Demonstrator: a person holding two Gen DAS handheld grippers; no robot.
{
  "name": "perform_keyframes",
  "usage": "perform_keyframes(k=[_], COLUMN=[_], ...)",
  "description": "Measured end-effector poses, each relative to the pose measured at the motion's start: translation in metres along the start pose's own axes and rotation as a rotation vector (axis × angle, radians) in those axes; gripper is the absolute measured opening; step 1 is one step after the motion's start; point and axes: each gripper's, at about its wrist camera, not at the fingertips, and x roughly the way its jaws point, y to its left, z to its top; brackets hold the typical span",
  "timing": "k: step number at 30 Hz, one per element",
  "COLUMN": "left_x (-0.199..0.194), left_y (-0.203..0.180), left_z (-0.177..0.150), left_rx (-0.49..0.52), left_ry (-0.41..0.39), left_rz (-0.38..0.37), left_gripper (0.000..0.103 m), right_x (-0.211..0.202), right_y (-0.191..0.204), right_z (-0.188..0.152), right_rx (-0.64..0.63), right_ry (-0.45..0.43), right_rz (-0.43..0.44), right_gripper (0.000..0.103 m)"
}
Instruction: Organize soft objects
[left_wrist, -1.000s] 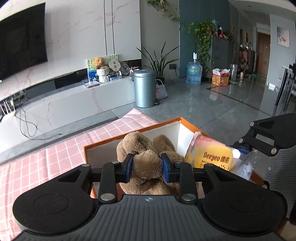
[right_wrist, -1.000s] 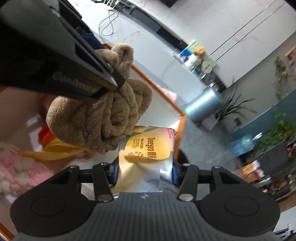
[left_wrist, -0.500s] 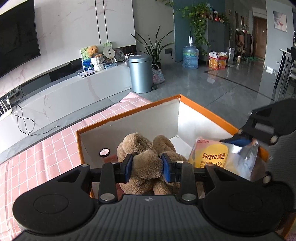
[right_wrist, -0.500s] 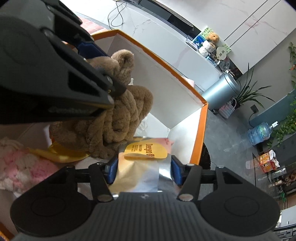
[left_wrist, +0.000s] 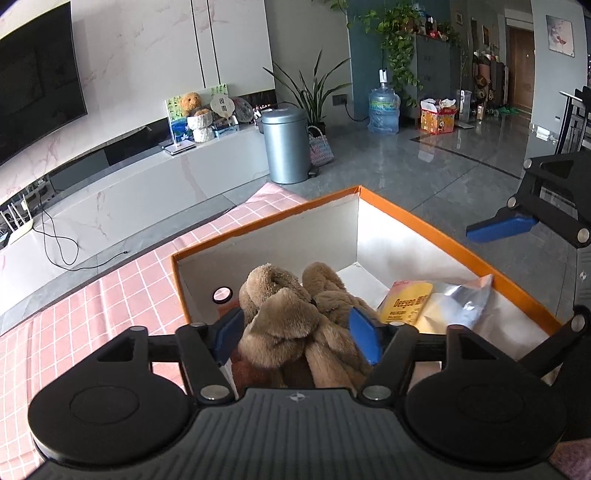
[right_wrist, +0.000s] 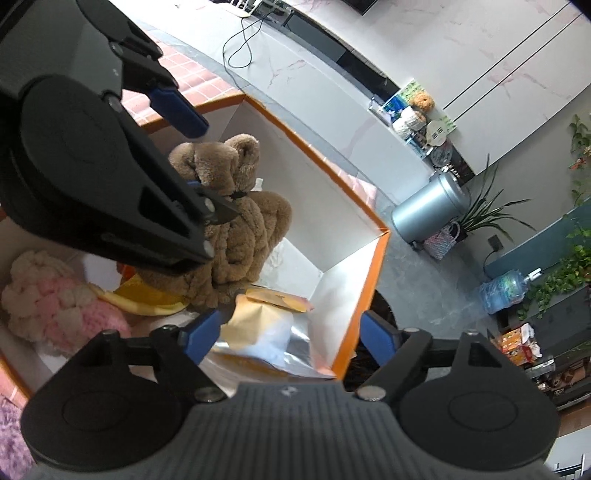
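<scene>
1. The left gripper (left_wrist: 295, 334) hangs over the orange-rimmed box (left_wrist: 436, 229); its jaws are opening, the blue pads standing off either side of the brown plush toy (left_wrist: 295, 317), which sits between them without being pressed.
2. The right gripper (right_wrist: 291, 334) is likewise opening – the foil snack packet (right_wrist: 273, 328) lies loose between and just ahead of its jaws, inside the box near the right-hand wall.
3. Handling, as a judgement: the plush looks light and very squashy, so it should tolerate a firm pinch across its thick middle; thin ears or limbs would likely slip out.
4. The packet looks light, crinkly and slippery, with contents that may crush – better taken by a flat side or the sealed edge, gently.
5. Box contents in the right wrist view: the brown plush upright towards the far wall ahead of the jaws, a pink-and-cream knitted toy (right_wrist: 55, 306) to the left of the jaws, a yellow fabric piece (right_wrist: 147, 299) under the plush, and the packet nearest.
6. The box stands on a pink checked tabletop (left_wrist: 92, 306).
</scene>
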Motion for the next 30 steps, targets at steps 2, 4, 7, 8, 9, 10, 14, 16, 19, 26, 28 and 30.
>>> perform_keyframes(k=[2,4,7,8,9,10,14,16,19,26,28,30], left_x=[-0.007,-0.015,-0.028,-0.032,-0.036,-0.040,-0.058,-0.066,-0.081,-0.112,-0.119,-0.127], left_y=[0.001,0.002,0.002,0.003,0.003,0.003,0.003,0.004,0.006,0.004,0.007,0.008], left_z=[0.001,0.002,0.003,0.002,0.002,0.002,0.002,0.002,-0.003,-0.029,-0.038,-0.049], left_rx=[-0.009,-0.019,-0.030,-0.032,-0.033,-0.034,-0.046,-0.066,-0.101,-0.173,-0.221,-0.250], left_ry=[-0.004,-0.017,-0.052,-0.059,-0.064,-0.068,-0.100,-0.120,-0.171,-0.305,-0.336,-0.371], left_rz=[-0.009,-0.013,-0.008,-0.007,-0.007,-0.006,0.000,-0.009,-0.030,-0.002,0.015,0.039], left_gripper=[0.083,0.084,0.086,0.086,0.086,0.086,0.086,0.086,0.086,0.086,0.086,0.086], right_x=[-0.008,-0.017,-0.029,-0.034,-0.038,-0.043,-0.060,-0.070,-0.082,-0.111,-0.121,-0.130], right_y=[0.001,0.000,0.000,-0.002,-0.002,-0.002,0.000,0.001,0.002,0.016,0.027,0.038], right_z=[-0.001,-0.003,-0.005,-0.006,-0.006,-0.006,-0.009,-0.012,-0.017,-0.047,-0.057,-0.065], right_rx=[-0.002,-0.007,-0.017,-0.020,-0.022,-0.027,-0.036,-0.020,0.044,0.401,0.506,0.612], right_ry=[-0.004,-0.010,-0.023,-0.025,-0.026,-0.027,-0.042,-0.053,-0.083,-0.237,-0.282,-0.326], right_rz=[-0.007,-0.018,-0.042,-0.046,-0.049,-0.054,-0.090,-0.112,-0.147,-0.157,-0.152,-0.135], right_gripper=[0.084,0.089,0.092,0.092,0.093,0.094,0.095,0.096,0.097,0.098,0.098,0.098])
